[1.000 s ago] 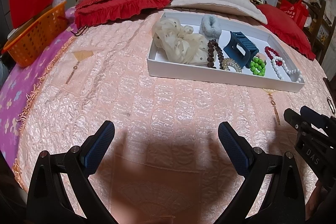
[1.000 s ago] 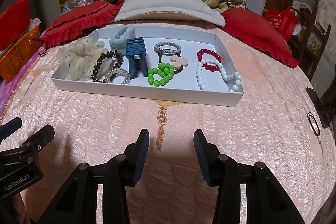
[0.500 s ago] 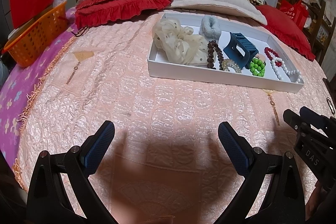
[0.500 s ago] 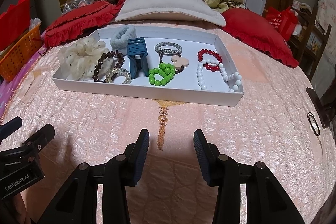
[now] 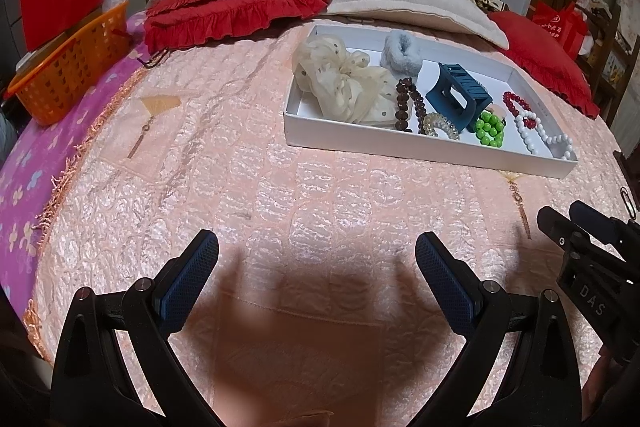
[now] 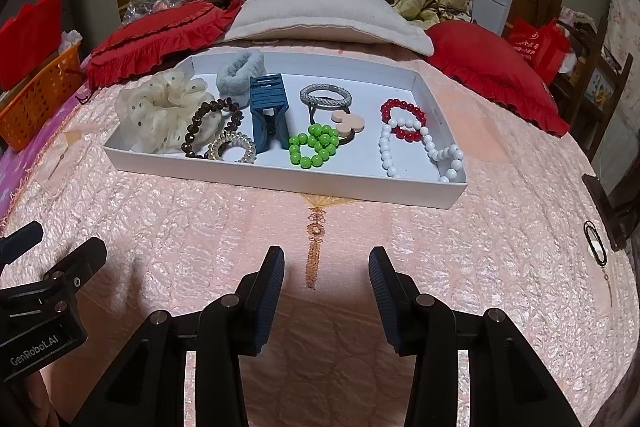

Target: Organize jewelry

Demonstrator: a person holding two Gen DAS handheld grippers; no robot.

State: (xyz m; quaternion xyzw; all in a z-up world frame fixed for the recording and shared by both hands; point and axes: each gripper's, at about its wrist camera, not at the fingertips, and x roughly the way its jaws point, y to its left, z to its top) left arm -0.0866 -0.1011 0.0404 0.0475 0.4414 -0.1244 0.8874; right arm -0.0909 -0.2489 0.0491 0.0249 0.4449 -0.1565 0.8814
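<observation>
Both the left gripper and right gripper hold nothing, fingers parted.

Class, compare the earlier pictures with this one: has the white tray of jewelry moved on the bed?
No. The white tray sits at the same spot against the gold tassel motif stitched on the bedspread, below its near wall.

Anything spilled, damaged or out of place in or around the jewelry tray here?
Nothing spilled or broken. Only overlaps: the white bead strand lies across the red bead bracelet, and the cream scrunchie bulges over the white tray's left wall. Both grippers hang empty.
</observation>
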